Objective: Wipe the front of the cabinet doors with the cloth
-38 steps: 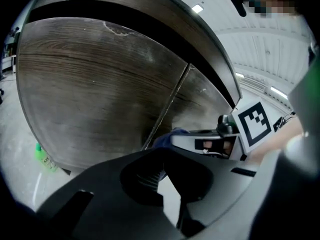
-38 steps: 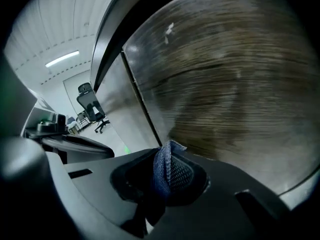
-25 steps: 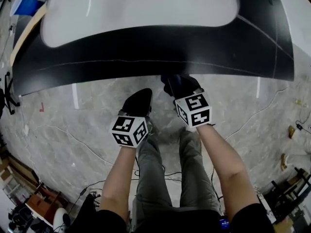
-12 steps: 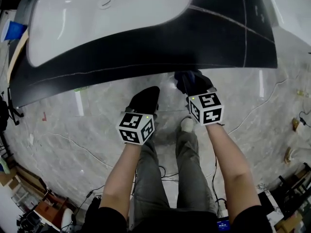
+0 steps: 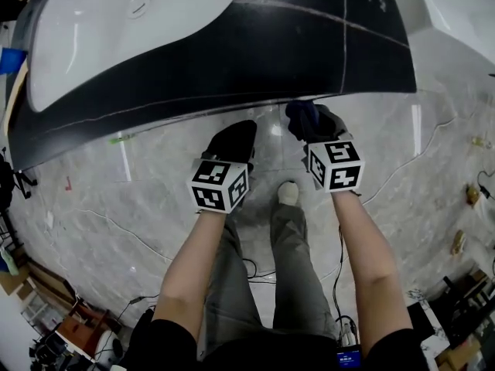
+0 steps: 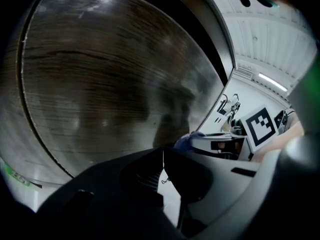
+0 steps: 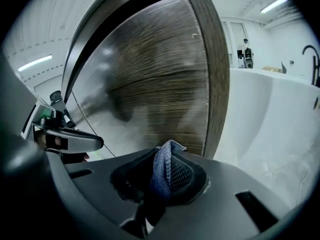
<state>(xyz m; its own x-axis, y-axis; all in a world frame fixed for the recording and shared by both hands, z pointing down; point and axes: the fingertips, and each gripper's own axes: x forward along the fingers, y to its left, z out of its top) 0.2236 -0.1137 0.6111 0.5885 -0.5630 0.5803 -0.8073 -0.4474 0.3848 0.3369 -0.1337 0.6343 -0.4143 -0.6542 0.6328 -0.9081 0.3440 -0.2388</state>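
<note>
Underfoot, grey marble floor (image 5: 93, 207), open to the left and right of the legs, crossed by thin cables (image 5: 116, 222); clutter only at the far rims of the head view.

Above it, a dark desk (image 5: 232, 60), its curved front edge overhanging both tools. Holds a white oval basin (image 5: 116, 29), sunk into the top, with a round drain fitting (image 5: 138, 8) at the bottom.

Below that edge, a dark wood-grain cabinet door (image 7: 160, 74), upright, filling most of both gripper views. Ends on the right in a straight vertical edge, with a white fixture (image 7: 270, 114) just beside it. In the left gripper view, shows a thin curved seam near its left side.

Left tool (image 6: 162, 151): pressed together tip to tip, gripping only itself, pointed at the door face and near it. Lies just left of the right tool in the head view.

Right tool (image 7: 167, 151): pinching a blue cloth (image 7: 162, 169), bunched and poking up between the tips, close to the door's lower right corner. Cannot tell whether it touches the wood. From the head view, sits tucked right at the desk's front edge.
</note>
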